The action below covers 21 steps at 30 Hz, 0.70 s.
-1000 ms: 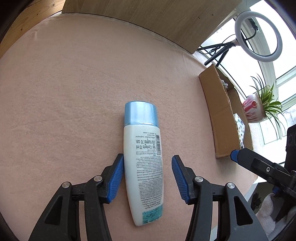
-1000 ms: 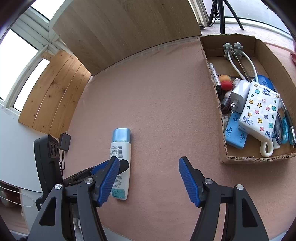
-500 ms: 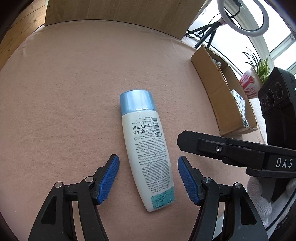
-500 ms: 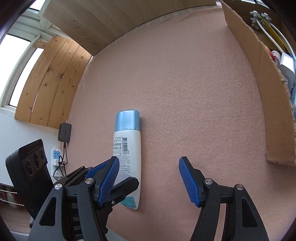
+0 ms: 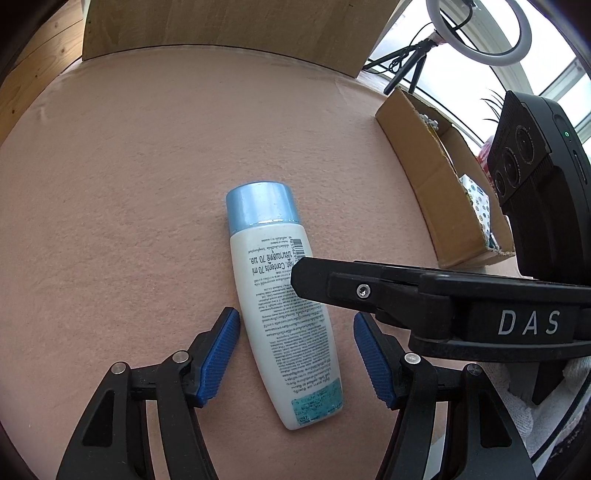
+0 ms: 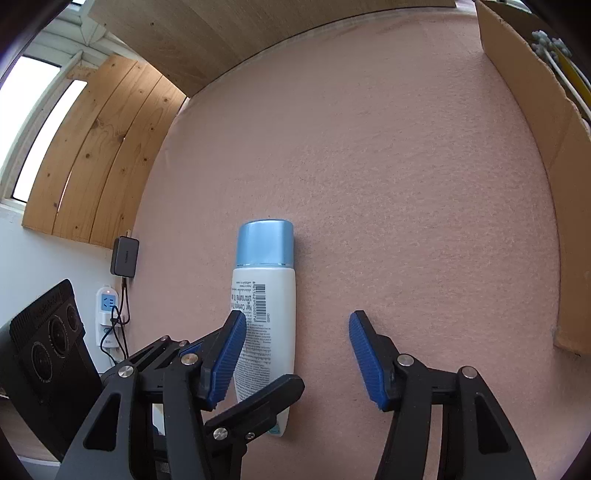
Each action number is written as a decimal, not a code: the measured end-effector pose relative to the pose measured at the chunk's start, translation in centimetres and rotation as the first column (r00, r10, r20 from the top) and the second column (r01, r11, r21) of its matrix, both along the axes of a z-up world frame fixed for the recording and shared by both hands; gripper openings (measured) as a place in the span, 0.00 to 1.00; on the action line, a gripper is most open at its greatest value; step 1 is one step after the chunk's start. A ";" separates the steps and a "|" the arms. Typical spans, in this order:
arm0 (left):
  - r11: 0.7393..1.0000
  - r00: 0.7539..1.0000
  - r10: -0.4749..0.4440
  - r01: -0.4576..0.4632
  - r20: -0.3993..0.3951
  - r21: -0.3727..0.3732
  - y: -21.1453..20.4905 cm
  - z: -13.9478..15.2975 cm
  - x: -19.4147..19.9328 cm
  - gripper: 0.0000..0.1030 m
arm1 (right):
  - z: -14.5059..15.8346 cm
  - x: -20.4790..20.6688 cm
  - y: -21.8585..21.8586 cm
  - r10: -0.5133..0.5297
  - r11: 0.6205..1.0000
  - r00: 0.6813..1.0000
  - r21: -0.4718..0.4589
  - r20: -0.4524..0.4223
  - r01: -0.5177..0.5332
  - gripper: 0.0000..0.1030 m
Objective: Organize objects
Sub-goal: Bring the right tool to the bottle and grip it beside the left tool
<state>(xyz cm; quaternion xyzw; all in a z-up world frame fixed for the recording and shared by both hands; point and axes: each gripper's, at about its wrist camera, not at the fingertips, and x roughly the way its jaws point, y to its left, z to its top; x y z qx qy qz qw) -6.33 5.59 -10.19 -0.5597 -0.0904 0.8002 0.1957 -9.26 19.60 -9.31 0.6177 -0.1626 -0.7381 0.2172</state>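
Here a white plastic bottle with a pale blue cap [image 5: 280, 314] lies flat on the pink felt-covered desk [image 5: 129, 192], its cap pointing to the far side and its printed label with a barcode facing up. The left tongs [image 5: 295, 356] are spread wide, one blue ribbed pad on each side of the bottle's lower body; the left pad sits just beside the bottle and the right pad stands clear of it, so nothing is gripped. In the left wrist view a black finger of the right tongs [image 5: 369, 291] reaches in from the right, crossing over the bottle's right edge near the barcode; whether it touches cannot be told.

From the right wrist view the same bottle [image 6: 266, 306] sits at the left side of the right tongs [image 6: 297, 363], which are also spread wide and hold nothing. Their left blue pad overlaps the bottle's left edge, while the right pad is well apart over bare felt. A black finger of the left tongs [image 6: 255, 410] crosses the bottle's near end.

An open brown cardboard box [image 5: 439, 192] stands on the right part of the desk, well apart from the bottle, holding a dotted white packet [image 5: 478, 201] among other small items. A white ring light on a black tripod [image 5: 476, 33] stands on the far right, by the window.
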 end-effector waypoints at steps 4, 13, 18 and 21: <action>1.000 1.000 0.000 0.000 0.002 0.001 -0.1 0.0 -0.2 0.62 | 0.2 0.0 -0.6 0.027 1.000 1.000 -0.011 0.001 -0.027 0.42; 1.000 1.000 0.018 -0.018 0.008 0.004 -0.2 -0.1 -0.5 0.52 | -0.1 0.0 -1.5 0.050 0.998 0.999 -0.035 0.009 -0.049 0.33; 1.000 1.000 0.025 -0.025 0.011 0.004 -0.2 -0.1 -0.5 0.50 | 0.0 0.2 -1.6 0.048 0.999 0.999 -0.020 0.005 -0.048 0.33; 1.000 0.999 0.029 -0.029 0.012 0.007 -0.3 0.0 -0.4 0.49 | 0.3 0.4 -1.5 0.051 0.999 0.999 -0.013 -0.004 -0.051 0.32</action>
